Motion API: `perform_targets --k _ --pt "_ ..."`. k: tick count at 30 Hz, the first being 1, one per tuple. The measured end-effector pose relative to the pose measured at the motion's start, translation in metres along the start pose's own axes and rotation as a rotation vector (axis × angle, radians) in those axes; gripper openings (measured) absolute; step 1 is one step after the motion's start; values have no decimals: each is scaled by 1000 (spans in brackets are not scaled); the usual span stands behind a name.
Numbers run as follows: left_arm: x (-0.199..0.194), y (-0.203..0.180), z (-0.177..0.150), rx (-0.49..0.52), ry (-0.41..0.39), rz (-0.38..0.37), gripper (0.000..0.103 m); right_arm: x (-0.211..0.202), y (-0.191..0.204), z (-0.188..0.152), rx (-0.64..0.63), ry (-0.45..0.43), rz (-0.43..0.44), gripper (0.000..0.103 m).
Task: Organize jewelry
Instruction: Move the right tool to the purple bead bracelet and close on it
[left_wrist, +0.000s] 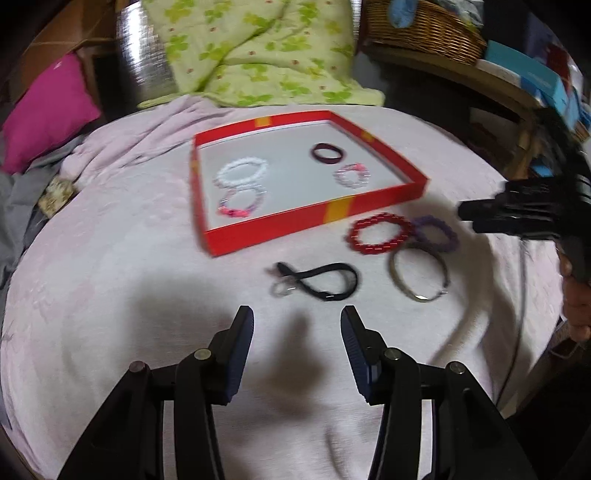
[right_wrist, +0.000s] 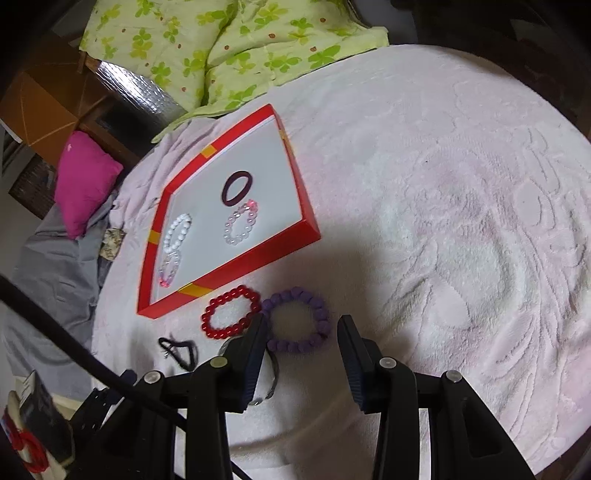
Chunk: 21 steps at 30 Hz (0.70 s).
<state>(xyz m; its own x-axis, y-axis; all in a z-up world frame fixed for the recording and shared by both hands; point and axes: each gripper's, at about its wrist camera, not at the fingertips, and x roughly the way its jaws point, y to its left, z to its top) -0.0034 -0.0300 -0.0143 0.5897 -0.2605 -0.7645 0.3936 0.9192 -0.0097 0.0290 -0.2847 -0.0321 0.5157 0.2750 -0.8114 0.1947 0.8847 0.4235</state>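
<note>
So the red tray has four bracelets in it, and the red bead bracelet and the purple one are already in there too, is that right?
Not quite. The red tray does hold four bracelets, but the red bead bracelet and the purple one lie outside it on the pink blanket, beside its near wall. Both wrist views show this.

The tray (left_wrist: 295, 225) has red walls with yellow-orange stripes and a pale grey floor. In it lie a white beaded bracelet (left_wrist: 242, 170), a dark maroon band (left_wrist: 327, 152), a pale pink beaded bracelet (left_wrist: 351, 175) and a clear one with hot-pink beads (left_wrist: 242, 203). At the tray's five o'clock lie a red beaded bracelet (right_wrist: 231, 312), a purple beaded bracelet (right_wrist: 297, 319) and a black cord (left_wrist: 321, 280). The blanket (right_wrist: 443, 184) is pale pink with an embossed pattern; the quilt (right_wrist: 221, 48) is light green with green clover print; the cushion (right_wrist: 86, 181) is magenta
</note>
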Motion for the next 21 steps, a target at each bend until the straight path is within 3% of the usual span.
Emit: perform_targets --k 8,10,11,15,21 --pt "2 -31 11 29 -26 -186 50 26 9 7 -74 25 -89 38" --pt "8 -41 13 47 -16 -196 50 37 11 7 -116 50 -128 14" --pt "11 -43 13 53 -10 -200 47 38 12 7 -135 45 -145 11" --pt "22 -55 17 69 14 -229 43 30 11 7 -167 3 -170 11" --pt "47 -64 24 58 72 -235 43 14 -15 14 -80 -24 -152 11"
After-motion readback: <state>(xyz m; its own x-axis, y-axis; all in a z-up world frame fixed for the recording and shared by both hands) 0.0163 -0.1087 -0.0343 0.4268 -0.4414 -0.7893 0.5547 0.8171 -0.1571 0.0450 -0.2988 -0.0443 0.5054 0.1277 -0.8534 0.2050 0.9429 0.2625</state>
